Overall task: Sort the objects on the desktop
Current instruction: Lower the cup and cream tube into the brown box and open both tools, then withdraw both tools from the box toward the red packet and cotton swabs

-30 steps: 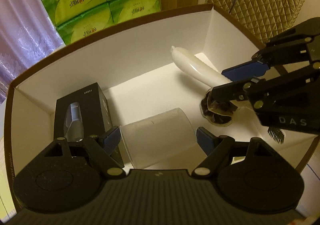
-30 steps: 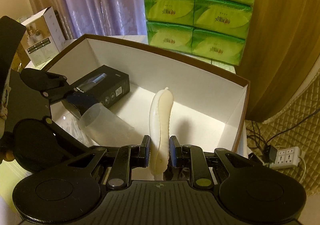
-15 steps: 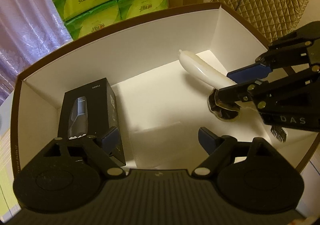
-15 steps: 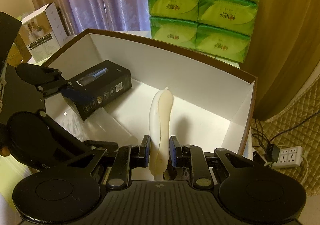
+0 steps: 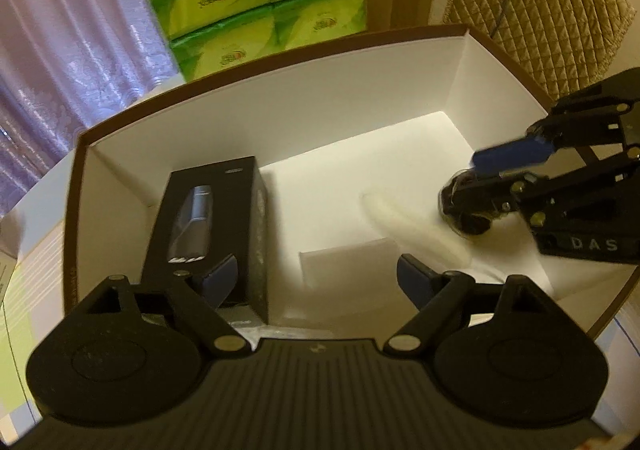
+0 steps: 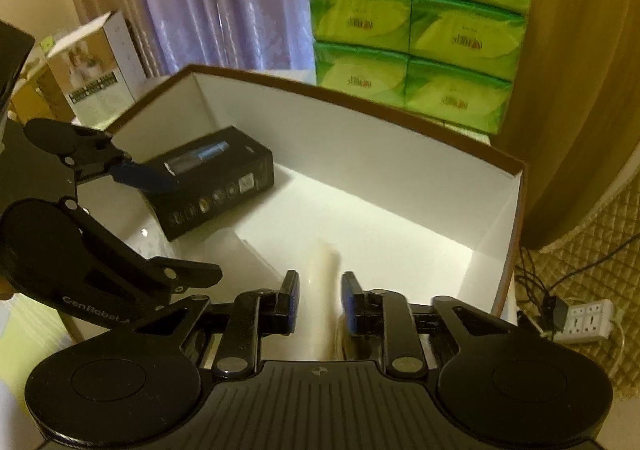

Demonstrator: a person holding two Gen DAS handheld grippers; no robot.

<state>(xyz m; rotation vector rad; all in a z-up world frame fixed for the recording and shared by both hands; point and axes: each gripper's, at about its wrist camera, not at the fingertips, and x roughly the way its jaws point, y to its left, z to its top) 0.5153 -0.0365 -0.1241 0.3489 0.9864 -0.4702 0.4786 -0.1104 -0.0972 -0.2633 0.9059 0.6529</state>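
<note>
Though its pads stand parted on either side of the pale brush handle [image 6: 320, 282], the right gripper [image 6: 319, 302] is not pinching it; the handle lies loose on the floor of the white box [image 6: 384, 170], near the right end. Smooth, stiff and light by the look of it, it would likely slip, so mid-handle is the place to grip. Spread wide and holding nothing, the left gripper [image 5: 316, 282] hovers over a clear cup [image 5: 352, 262] lying beside the black carton [image 5: 216, 218].
</note>
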